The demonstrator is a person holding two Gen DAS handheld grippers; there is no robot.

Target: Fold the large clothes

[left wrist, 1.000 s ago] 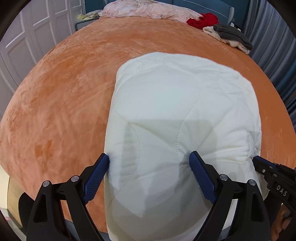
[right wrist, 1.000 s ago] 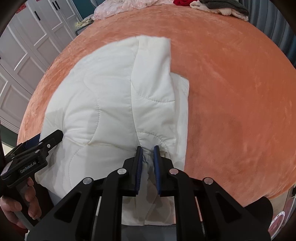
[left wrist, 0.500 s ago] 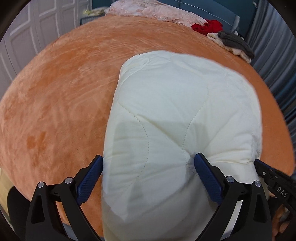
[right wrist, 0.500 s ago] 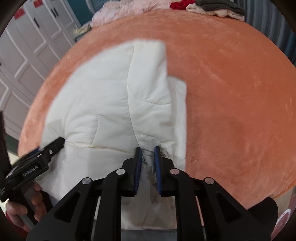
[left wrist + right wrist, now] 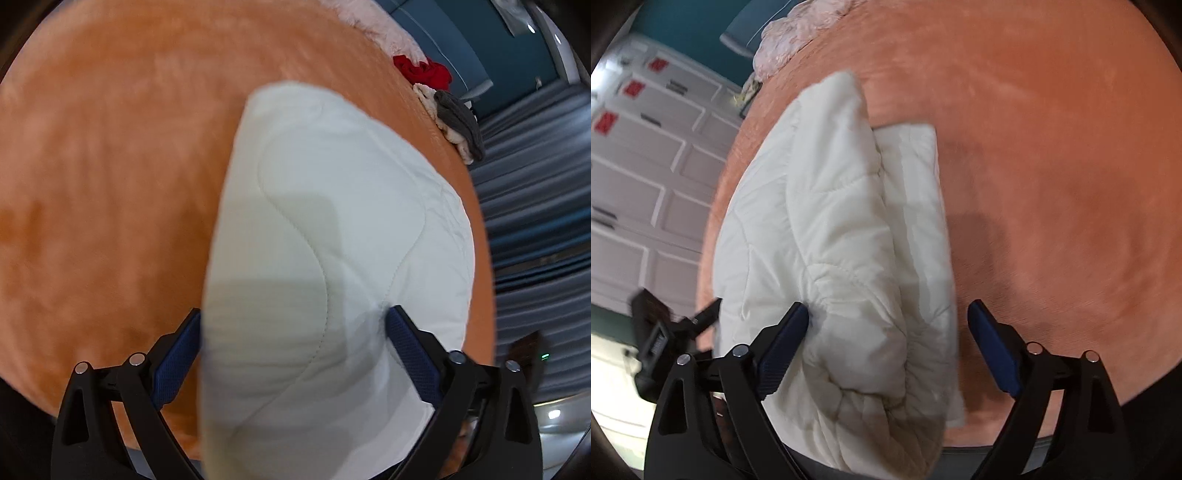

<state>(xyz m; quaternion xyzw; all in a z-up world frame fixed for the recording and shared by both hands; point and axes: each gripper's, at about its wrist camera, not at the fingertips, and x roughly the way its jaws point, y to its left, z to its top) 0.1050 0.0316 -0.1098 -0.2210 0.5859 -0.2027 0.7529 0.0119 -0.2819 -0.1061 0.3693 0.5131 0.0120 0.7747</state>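
Left gripper (image 5: 293, 345) spread wide; right gripper (image 5: 888, 341) jaws just opened wide

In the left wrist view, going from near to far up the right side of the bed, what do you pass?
Left gripper → white quilted coat → grey garment on a cream one → red clothing → pink fluffy blanket.
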